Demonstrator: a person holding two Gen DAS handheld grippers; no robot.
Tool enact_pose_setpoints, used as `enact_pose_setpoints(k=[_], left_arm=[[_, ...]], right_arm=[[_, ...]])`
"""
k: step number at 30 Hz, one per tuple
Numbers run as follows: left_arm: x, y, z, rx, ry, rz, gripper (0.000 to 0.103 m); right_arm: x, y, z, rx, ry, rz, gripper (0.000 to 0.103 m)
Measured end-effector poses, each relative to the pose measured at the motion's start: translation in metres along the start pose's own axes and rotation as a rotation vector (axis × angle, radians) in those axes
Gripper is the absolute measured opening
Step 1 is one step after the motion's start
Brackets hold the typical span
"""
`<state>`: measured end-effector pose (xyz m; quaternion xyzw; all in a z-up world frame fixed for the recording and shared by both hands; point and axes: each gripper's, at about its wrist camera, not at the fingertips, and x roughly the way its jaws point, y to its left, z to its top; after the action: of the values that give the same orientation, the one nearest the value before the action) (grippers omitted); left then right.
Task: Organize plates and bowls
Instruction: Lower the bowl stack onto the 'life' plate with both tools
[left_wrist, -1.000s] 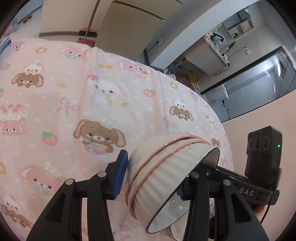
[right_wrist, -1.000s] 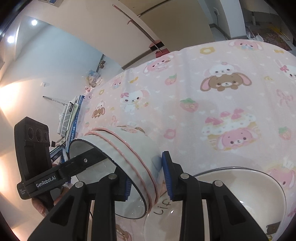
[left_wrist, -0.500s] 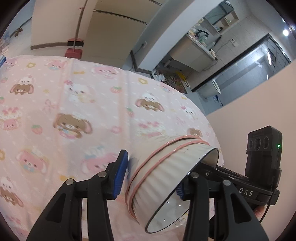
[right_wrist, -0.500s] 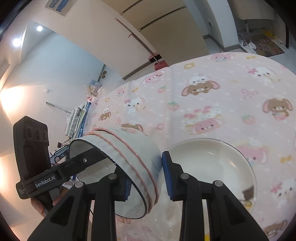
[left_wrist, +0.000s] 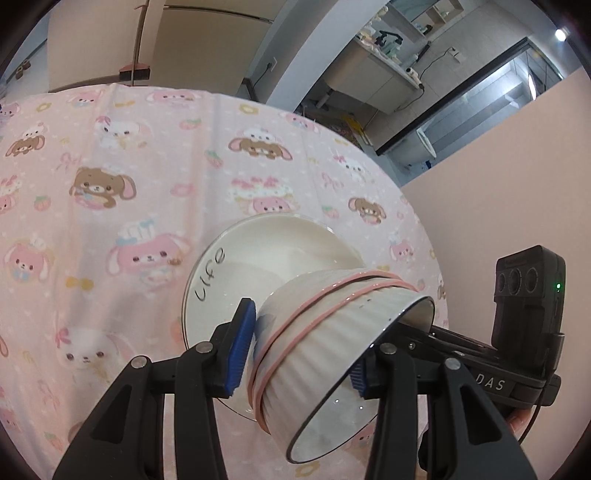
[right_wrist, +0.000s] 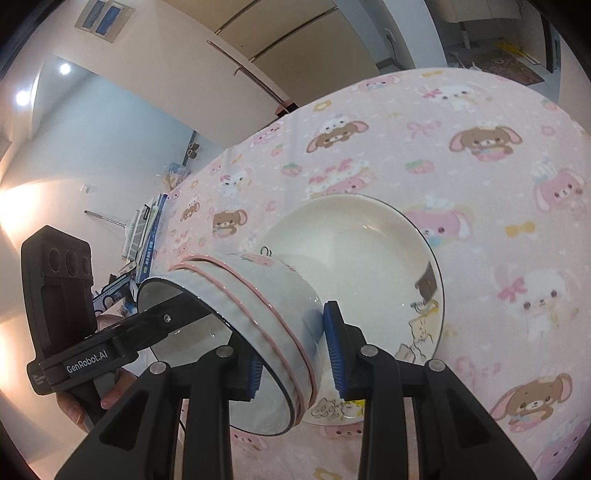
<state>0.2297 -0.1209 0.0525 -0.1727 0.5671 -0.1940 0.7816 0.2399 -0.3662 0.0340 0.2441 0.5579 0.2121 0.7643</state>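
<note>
Two tools clamp one ribbed bowl (left_wrist: 332, 332) from opposite sides: left tool (left_wrist: 301, 350), right tool (right_wrist: 295, 350). It hangs tilted over a white plate (right_wrist: 369, 236) on the pink-clothed bench (left_wrist: 110, 221).

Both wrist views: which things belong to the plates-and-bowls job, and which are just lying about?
Job:
- bowl, held by the left gripper and the right gripper
- plate on the table beneath it

Lying about:
- tablecloth
- broom against the far wall
- books beyond the table's edge
</note>
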Motion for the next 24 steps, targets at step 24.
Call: enact_pose_setpoints(k=[24], left_arm=[[0.03, 0.001, 0.007, 0.037, 0.034, 0.032, 0.041]], right_arm=[[0.02, -0.029, 0.01, 0.058, 0.011, 0.026, 0.033]])
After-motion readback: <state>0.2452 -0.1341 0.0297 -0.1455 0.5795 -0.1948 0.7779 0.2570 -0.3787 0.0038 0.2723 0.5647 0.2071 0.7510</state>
